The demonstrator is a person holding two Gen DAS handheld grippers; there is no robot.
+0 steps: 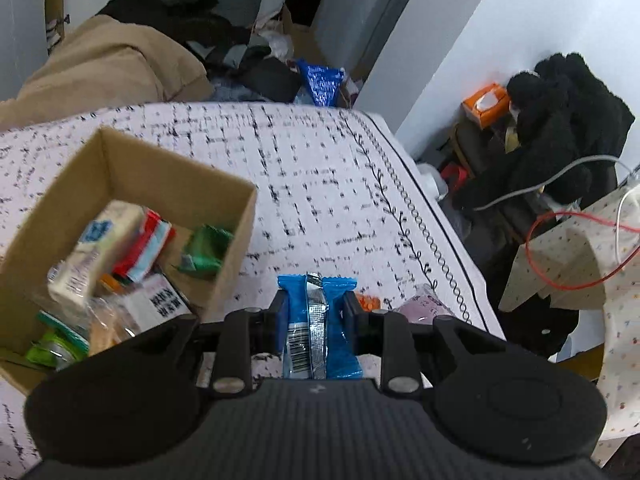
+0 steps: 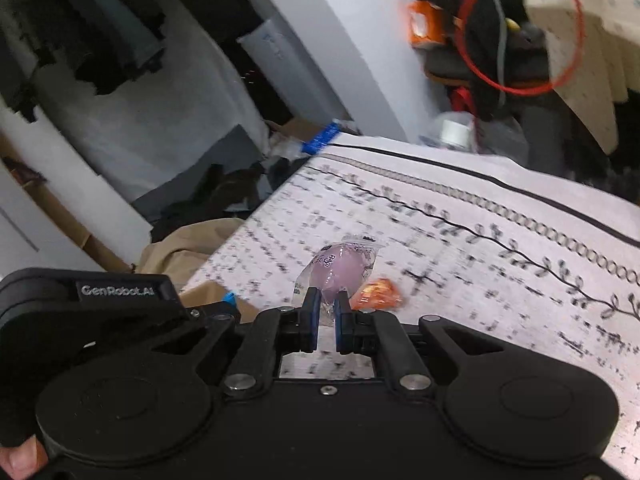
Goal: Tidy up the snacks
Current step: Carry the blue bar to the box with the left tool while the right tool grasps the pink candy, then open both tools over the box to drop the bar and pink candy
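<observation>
While a cardboard box [image 1: 132, 216] of snacks rests on the patterned tablecloth [image 1: 320, 184], a blue packet [image 1: 316, 320] is clamped by the left gripper [image 1: 314, 312] and a pink sweet [image 2: 340, 270] is pinched by the right gripper [image 2: 327, 308].

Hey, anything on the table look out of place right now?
One small orange packet lies loose on the patterned tablecloth, outside the cardboard box holding the other snacks. The blue packet and pink jelly are gripped.

Tablecloth [image 1: 320, 184] beyond the cardboard box [image 1: 168, 184] lies bare; box walls (snacks inside) block the left.
</observation>
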